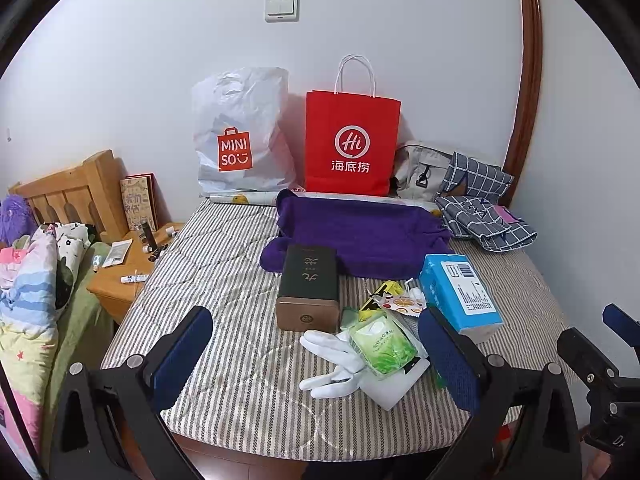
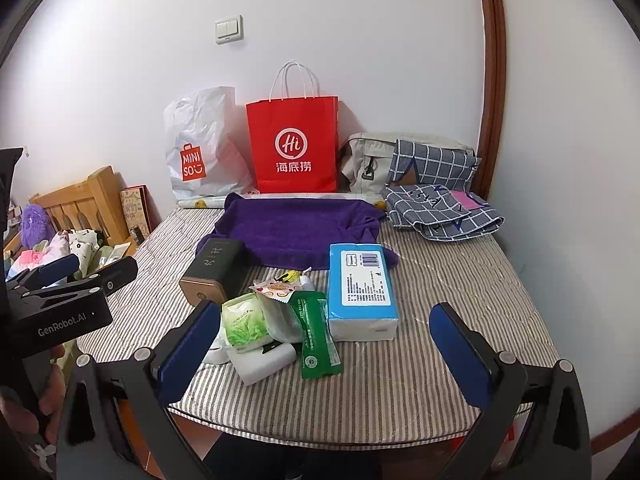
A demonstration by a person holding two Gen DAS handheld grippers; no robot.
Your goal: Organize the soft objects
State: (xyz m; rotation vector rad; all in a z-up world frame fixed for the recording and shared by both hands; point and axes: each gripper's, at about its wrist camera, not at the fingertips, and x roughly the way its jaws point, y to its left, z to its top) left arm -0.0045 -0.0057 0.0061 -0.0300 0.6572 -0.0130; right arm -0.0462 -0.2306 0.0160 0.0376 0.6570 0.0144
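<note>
Counted on the striped mattress (image 1: 224, 264): two carrier bags, one red paper bag (image 1: 352, 144) and one white plastic bag (image 1: 240, 132); one purple towel (image 1: 360, 236); one dark tin box (image 1: 308, 288); one blue tissue pack (image 1: 460, 296); one pair of white gloves (image 1: 332, 360); one green packet (image 1: 382, 346); two checked cloth pieces (image 1: 484, 216); one beige bag (image 1: 420, 170).

Left gripper (image 1: 316, 356) and right gripper (image 2: 324, 344) both gape wide, apparently holding nothing.
</note>
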